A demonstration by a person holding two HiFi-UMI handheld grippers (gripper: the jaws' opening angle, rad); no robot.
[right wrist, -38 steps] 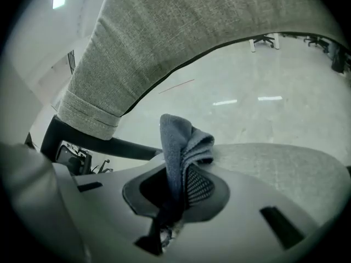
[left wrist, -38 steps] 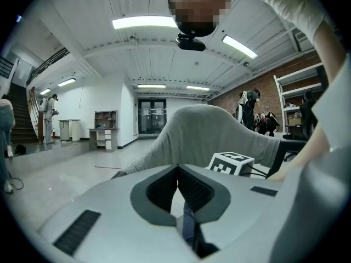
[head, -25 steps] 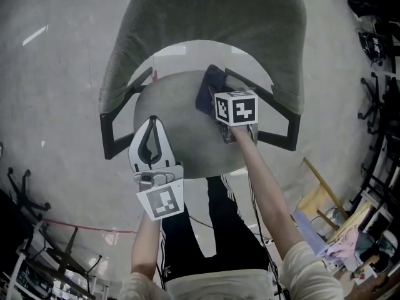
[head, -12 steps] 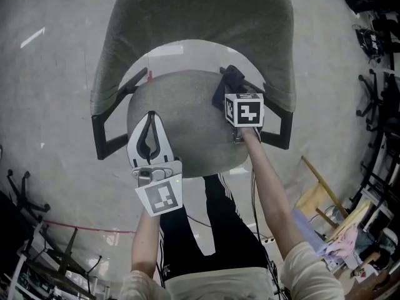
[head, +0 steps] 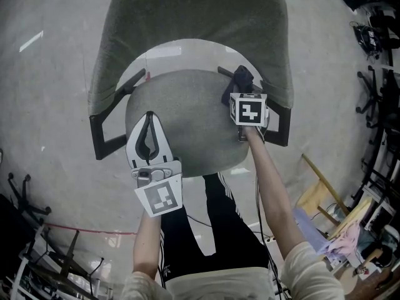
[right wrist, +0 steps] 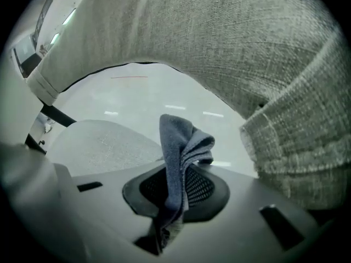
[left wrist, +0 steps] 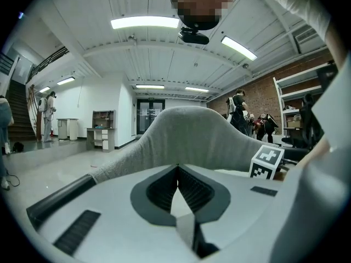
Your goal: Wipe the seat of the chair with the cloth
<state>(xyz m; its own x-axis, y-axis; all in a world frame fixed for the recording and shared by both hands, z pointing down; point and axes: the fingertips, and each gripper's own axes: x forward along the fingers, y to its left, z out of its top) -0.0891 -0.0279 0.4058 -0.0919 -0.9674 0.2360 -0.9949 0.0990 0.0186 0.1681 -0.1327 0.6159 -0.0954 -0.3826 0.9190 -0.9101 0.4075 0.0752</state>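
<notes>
A grey fabric chair with a rounded seat (head: 178, 114) and a curved backrest (head: 194, 17) fills the head view. My right gripper (head: 240, 80) is shut on a dark blue cloth (head: 240, 77) at the seat's far right edge, near the right armrest. In the right gripper view the cloth (right wrist: 178, 166) sticks up, bunched between the jaws, with the seat (right wrist: 98, 144) to the left and the backrest (right wrist: 230, 53) above. My left gripper (head: 149, 125) hovers over the seat's near left part, its jaws shut on nothing (left wrist: 176, 167).
Black armrests (head: 103, 139) flank the seat on both sides. The floor (head: 44, 105) is pale grey concrete. Other chair bases and clutter stand along the right edge (head: 375, 105) and lower left. The person's legs (head: 206, 230) are just in front of the seat.
My right gripper has carried the cloth from the seat's middle-back toward its far right edge. The left gripper has hardly moved.
</notes>
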